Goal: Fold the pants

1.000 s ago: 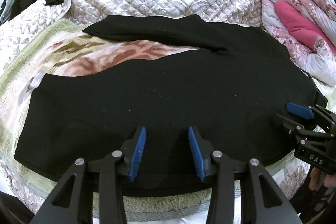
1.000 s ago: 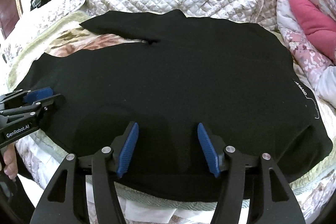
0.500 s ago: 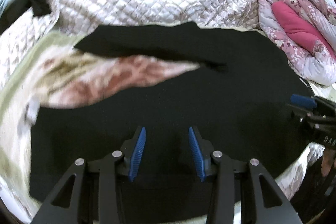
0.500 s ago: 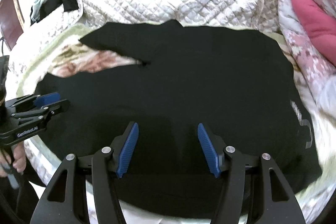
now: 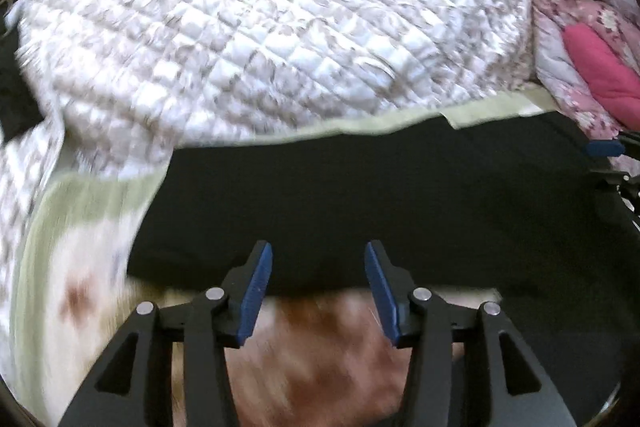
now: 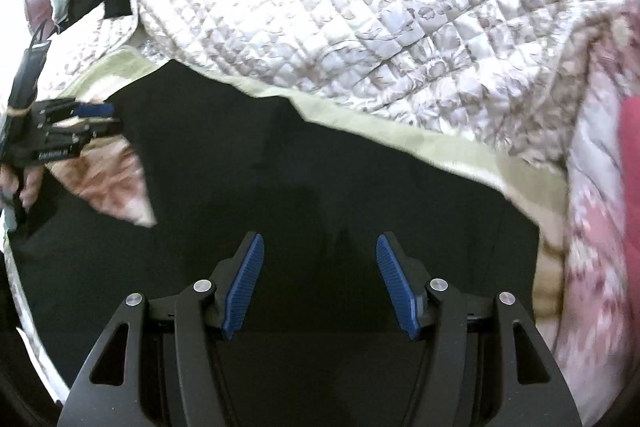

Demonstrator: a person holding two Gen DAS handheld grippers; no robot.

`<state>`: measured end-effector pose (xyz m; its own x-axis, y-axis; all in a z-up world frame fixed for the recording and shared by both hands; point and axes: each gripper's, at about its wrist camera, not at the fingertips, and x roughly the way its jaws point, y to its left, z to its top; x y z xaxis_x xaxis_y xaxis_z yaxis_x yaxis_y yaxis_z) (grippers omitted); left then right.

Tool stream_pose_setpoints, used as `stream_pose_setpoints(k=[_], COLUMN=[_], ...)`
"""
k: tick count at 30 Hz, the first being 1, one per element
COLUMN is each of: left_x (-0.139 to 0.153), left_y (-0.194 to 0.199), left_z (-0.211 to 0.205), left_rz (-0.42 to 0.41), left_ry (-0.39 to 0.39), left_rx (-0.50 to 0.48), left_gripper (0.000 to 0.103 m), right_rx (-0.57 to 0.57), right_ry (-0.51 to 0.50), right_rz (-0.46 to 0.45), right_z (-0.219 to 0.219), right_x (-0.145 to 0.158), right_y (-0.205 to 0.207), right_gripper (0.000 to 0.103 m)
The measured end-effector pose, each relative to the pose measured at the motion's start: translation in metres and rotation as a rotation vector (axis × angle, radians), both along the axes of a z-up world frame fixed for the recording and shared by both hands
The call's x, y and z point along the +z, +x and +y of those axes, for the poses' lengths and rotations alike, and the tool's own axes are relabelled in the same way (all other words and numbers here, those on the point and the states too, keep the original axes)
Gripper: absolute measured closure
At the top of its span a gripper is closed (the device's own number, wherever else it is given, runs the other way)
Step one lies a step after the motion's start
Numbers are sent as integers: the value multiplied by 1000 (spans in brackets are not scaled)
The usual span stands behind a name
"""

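Across the bed, a white quilted coverlet (image 5: 256, 39) fills the far half, with a pale green blanket (image 6: 460, 151) edging out beneath it and a pink floral quilt (image 5: 568, 27) bunched at the right. On the blanket lie the black pants (image 6: 320, 195), spread flat; their long axis runs left to right, the two legs parting toward the left, where patterned blanket shows between them, and the waist end lying right. The left gripper (image 5: 318, 287) hangs over the far leg's near edge, fingers spread, holding nothing. The right gripper (image 6: 320, 285) hovers over the seat area, fingers likewise spread and empty. To fold well, I judge each gripper should pinch only the outer seam edge, both lifting together at equal height, so one leg lands squarely on the other without dragging the blanket.
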<state>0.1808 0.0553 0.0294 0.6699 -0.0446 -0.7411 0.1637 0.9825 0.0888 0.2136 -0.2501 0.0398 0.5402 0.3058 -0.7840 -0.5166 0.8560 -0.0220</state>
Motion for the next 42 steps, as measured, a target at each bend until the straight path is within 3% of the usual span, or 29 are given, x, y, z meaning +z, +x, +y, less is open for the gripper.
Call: stream_pose_setpoints(k=[4, 10, 12, 14, 17, 18, 19, 20, 22, 24, 25, 30, 35, 38, 42], left_x=[-7, -29, -38, -43, -53, -55, -56, -56, -55, -51, -46, -5, 50, 63, 50], left_y=[53, 120, 133, 137, 134, 132, 129, 127, 121, 113, 109, 75, -14, -74, -145], left_z=[3, -4, -8, -10, -20, -24, -28, -32, -41, -51, -54, -42, -26, -22, -18], left_rz=[15, 63, 79, 79, 69, 55, 49, 45, 30, 8, 4, -65, -168, -209, -182], left_ry=[-3, 3, 10, -6, 33, 58, 61, 60, 82, 128, 134, 90, 0, -35, -89], left_rx=[-51, -87, -89, -104, -132, -137, -145, -149, -162, -168, -159, -104, -73, -65, -57], left_gripper=[42, 41, 40, 32, 32, 35, 45, 55, 71, 93, 96, 97, 96, 96, 96], right_rx=[17, 42, 51, 68, 95, 107, 123, 127, 141, 129, 124, 93, 80, 63, -21], right_ry=[-33, -49, -56, -75, -79, -67, -63, -81, -123, -127, -127, -53, 21, 55, 105], right_rz=[23, 68, 107, 149, 133, 136, 125, 108, 81, 56, 42, -79, -163, -162, -57], right_z=[-4, -3, -2, 2, 4, 5, 6, 9, 16, 16, 15, 0, -13, -18, -28], right_x=[-13, -31, -40, -51, -53, -53, -51, -49, -46, -37, -33, 22, 64, 66, 34], right_y=[50, 108, 122, 129, 125, 123, 119, 116, 106, 96, 91, 38, -52, -112, -177], right_gripper=[42, 41, 41, 41, 43, 59, 81, 92, 94, 94, 94, 94, 95, 97, 97])
